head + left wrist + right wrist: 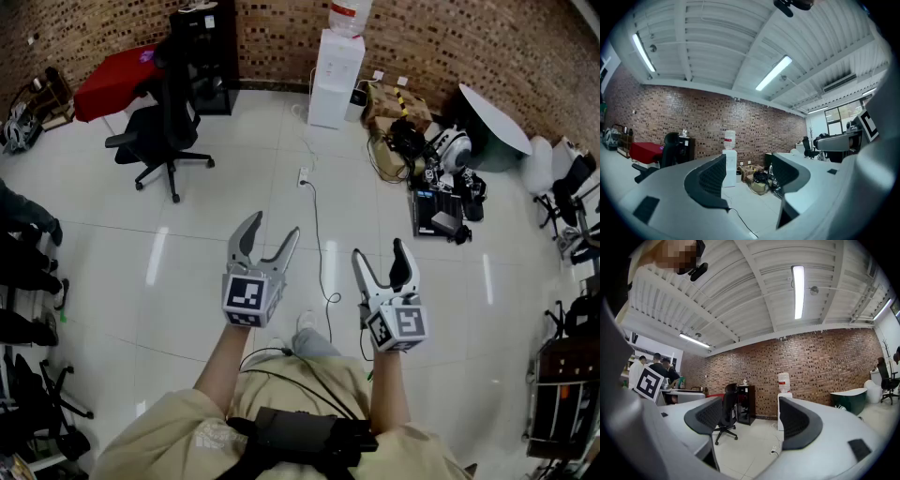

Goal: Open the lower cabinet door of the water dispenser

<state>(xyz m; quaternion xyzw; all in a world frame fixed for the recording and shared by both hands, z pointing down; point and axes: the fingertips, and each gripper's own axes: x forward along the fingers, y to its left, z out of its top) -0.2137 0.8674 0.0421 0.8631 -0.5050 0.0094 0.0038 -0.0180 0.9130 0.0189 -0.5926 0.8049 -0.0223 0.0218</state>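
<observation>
Both claws are wide and empty. The left gripper (273,228) and right gripper (379,251) are held level, side by side before the person and aimed across the floor (187,253), probably so the jaws arrive ready for a door edge. The dispenser (336,77) stands well apart, against the brick wall (281,37), and its lower door (328,111) looks shut. A chair (161,141) sits left of the path and a cable (317,220) trails along it.
</observation>
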